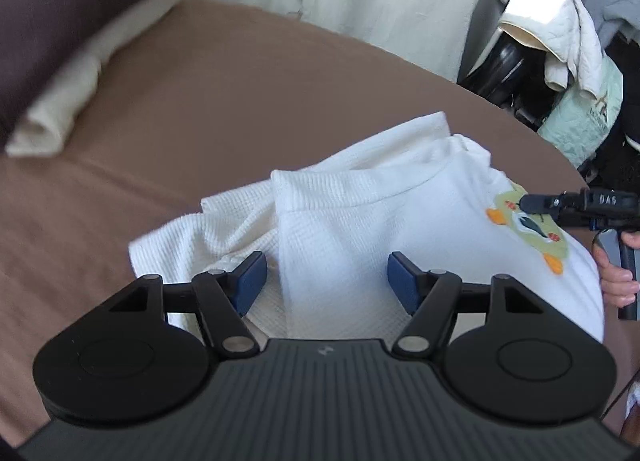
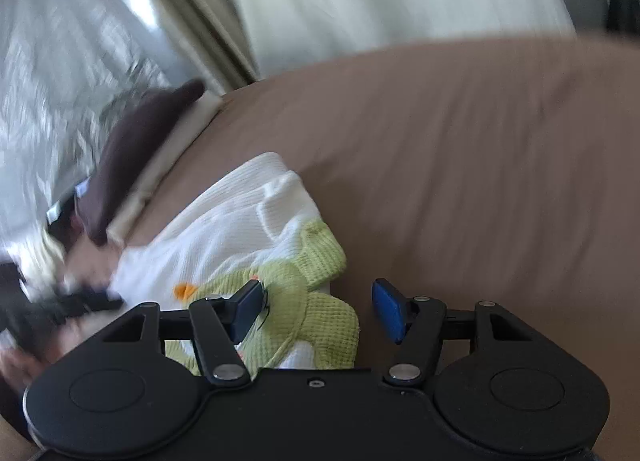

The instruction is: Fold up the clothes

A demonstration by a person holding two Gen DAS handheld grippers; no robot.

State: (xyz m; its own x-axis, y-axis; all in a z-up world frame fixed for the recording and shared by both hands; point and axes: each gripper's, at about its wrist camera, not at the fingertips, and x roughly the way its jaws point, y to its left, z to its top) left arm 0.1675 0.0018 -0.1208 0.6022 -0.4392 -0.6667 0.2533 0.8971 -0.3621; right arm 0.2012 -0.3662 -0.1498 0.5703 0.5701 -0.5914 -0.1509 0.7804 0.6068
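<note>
Garment: a white waffle-knit top (image 1: 360, 229) with a green-and-orange appliqué (image 1: 528, 225), lying rumpled on the bed (image 1: 248, 101), near its front edge.
Lie of cloth: partly doubled over; one thick fold ran across the middle and a loose flap (image 1: 192, 237) trailed to the left. In the right wrist view the green patch (image 2: 296, 301) was bunched up at the cloth's near corner.
Left gripper (image 1: 326, 281): jaws spread wide, holding nothing, poised over the near hem with white cloth showing between the blue pads (image 1: 252, 281).
Right gripper (image 2: 318, 309): jaws likewise parted and empty; the left pad sat over the green patch, the right pad over bare sheet. Contact with the cloth could not be told.
Surroundings: dark pillow (image 1: 72, 13) on a cream pillow (image 1: 72, 101) at the far left; a pile of clothes (image 1: 568, 45) beyond the bed's right edge.
Image quality: right wrist view heavily smeared, so fine detail there was doubtful.
Step in hand: judged to be the reach for a fresh grip between folds, the top not yet squared.
Next move calls for: each gripper closing on a single edge layer at its own side, then lifting both together so the fold falls even; pinching several layers at the bunched corner would likely skew it.
</note>
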